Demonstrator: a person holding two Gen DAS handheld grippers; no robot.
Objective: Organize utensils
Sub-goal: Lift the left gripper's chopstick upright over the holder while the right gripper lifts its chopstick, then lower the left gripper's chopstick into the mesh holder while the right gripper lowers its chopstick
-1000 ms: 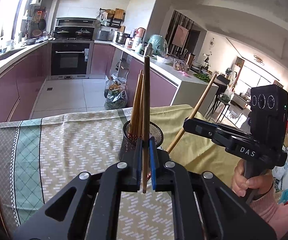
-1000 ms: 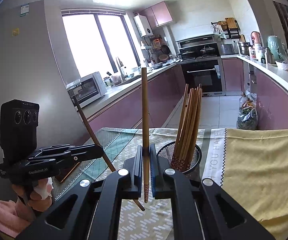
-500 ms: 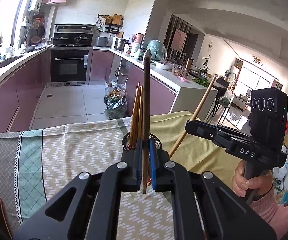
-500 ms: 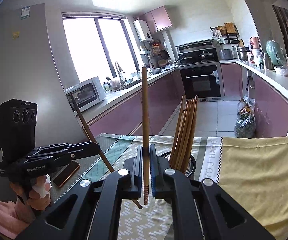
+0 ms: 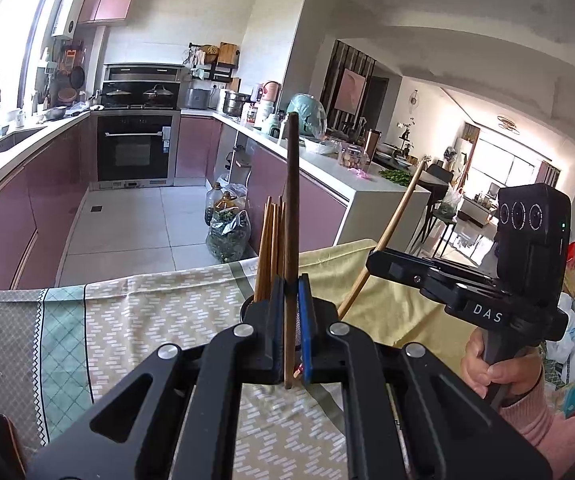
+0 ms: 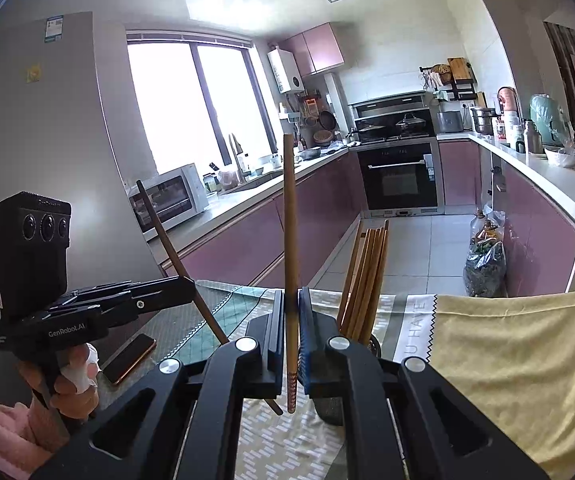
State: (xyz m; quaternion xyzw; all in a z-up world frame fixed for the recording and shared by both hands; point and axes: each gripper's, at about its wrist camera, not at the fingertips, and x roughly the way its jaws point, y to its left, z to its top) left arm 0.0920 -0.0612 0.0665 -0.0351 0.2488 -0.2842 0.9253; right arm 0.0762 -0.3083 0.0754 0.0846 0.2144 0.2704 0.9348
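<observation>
The mesh holder (image 6: 329, 404) stands on the bench (image 5: 147, 320), near its far edge and about the middle of its width, and a bundle of chopsticks (image 6: 363, 276) stands inside it, leaning a little. The left hand-held gripper (image 5: 288, 328) is closed on one dark chopstick (image 5: 290, 220), which stands upright just in front of the holder, with its lower end hanging a little below the fingers. The right hand-held gripper (image 6: 290, 332) is closed on a lighter chopstick (image 6: 289, 240), also upright, with its patterned tip pointing down, just beside the holder. In each view the other hand-held gripper is seen from the side, its chopstick looking tilted. The bench is covered with a patterned cloth (image 5: 191, 312) and a yellow cloth (image 6: 519, 344) toward its right side. A phone (image 6: 129, 358) lies near the left edge of the bench.
</observation>
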